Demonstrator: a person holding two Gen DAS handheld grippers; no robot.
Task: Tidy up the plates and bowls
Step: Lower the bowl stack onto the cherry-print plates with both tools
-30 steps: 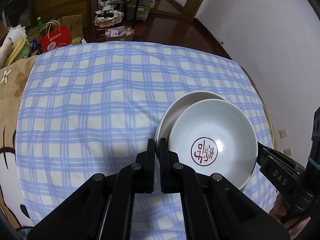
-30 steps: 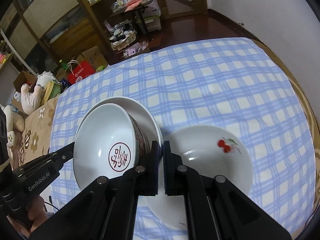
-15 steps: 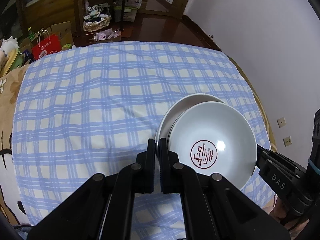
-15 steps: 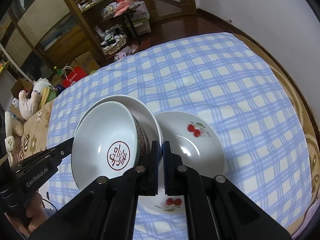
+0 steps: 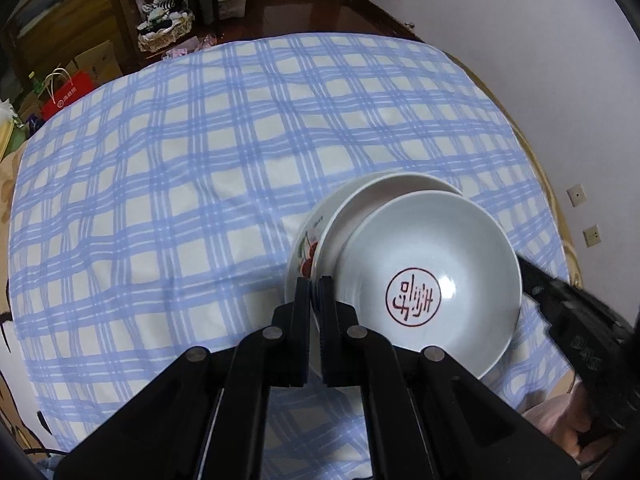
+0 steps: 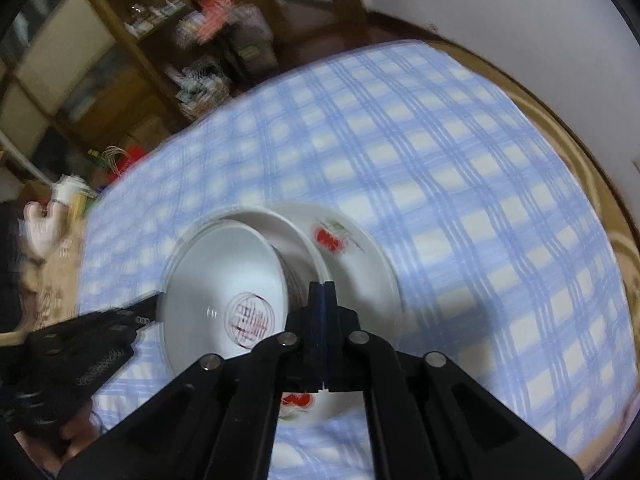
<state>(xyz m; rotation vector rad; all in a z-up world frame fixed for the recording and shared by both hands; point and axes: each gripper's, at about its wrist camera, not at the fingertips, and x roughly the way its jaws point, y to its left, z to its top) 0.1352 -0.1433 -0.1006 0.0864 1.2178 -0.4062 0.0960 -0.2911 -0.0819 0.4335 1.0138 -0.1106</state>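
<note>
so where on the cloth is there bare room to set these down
The checked cloth is bare to the left of the cherry plate and beyond it to the far edge. It is crowded only where the bowl and white plate hang over the cherry plate.

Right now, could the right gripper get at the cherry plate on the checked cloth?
Probably not yet. The right gripper is shut on the rim of the white plate carrying the bowl, which hangs right over the cherry plate. It would have to let go first.

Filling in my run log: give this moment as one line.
left gripper: shut on plain plate rim | right gripper: same | bowl inside | above cherry plate
</note>
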